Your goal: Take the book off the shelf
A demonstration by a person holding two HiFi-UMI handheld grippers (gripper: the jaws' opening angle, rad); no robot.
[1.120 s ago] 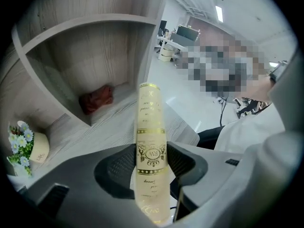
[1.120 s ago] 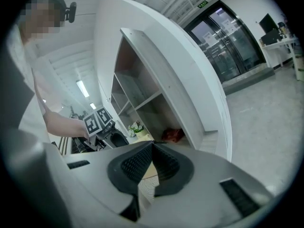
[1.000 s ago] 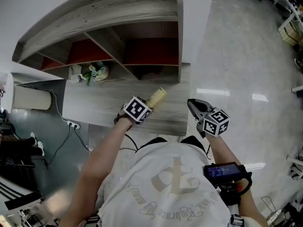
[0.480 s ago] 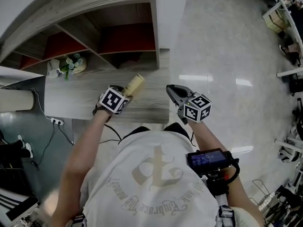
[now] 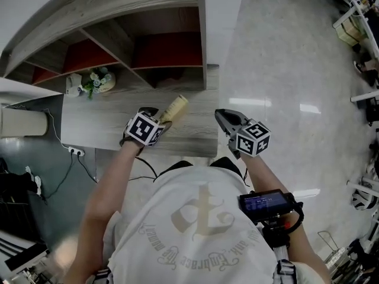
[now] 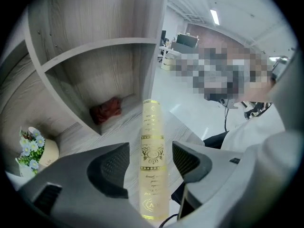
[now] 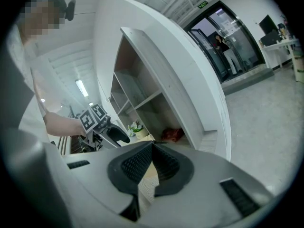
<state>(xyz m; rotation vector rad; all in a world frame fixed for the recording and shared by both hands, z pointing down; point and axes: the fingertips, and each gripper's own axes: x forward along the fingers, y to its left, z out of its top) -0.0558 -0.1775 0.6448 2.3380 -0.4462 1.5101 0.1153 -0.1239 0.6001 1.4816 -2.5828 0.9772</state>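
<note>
Over the counter [image 5: 112, 126], left claw [image 6: 151, 151] opening — cream book [image 6: 153, 122] between, untouched — right claw [image 7: 152, 161] pressed together.

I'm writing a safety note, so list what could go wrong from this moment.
1. The left gripper's jaws are opening, and its pads look clear of the book between them. The thin book may topple onto the counter.
2. Whether the book's lower end rests on the counter is hidden. If it does not, the book could drop.
3. The right gripper is shut, empty and off to the side, so it cannot steady the book.
</note>
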